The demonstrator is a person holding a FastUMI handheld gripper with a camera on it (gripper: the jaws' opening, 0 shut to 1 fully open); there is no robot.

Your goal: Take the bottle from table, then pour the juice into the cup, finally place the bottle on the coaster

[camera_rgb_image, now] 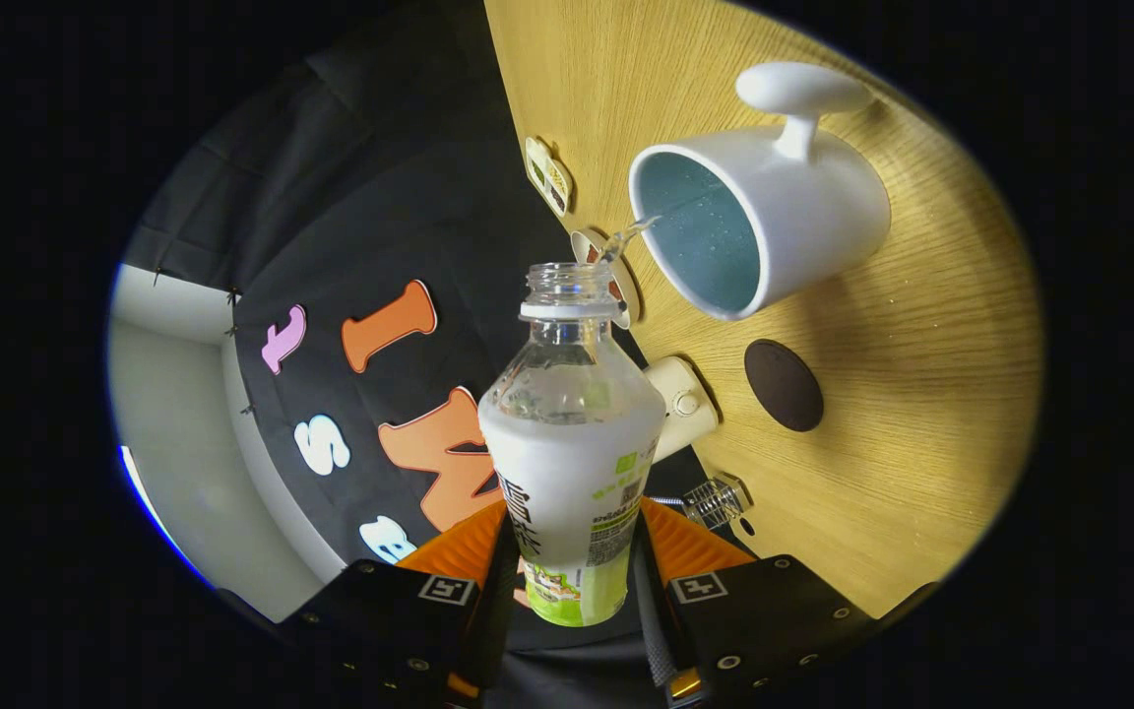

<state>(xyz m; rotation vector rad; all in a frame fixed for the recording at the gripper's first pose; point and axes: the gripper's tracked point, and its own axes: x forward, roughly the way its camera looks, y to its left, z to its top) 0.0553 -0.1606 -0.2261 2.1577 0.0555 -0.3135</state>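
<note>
Fingers (573,591) grip bottle (572,443), pouring into cup (759,222).

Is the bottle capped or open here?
Open: the bottle, gripped between the tongs, has a bare threaded neck, and liquid streams from it toward the cup.

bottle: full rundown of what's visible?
The bottle is clear plastic with a white and green printed label round its lower body, cap off, with a white ring under the threaded neck. Its upper part looks mostly empty. The gripper is shut on its labelled base, a finger on each side. It is tipped toward the white cup, and a thin clear stream runs from its mouth over the cup's rim.
</note>
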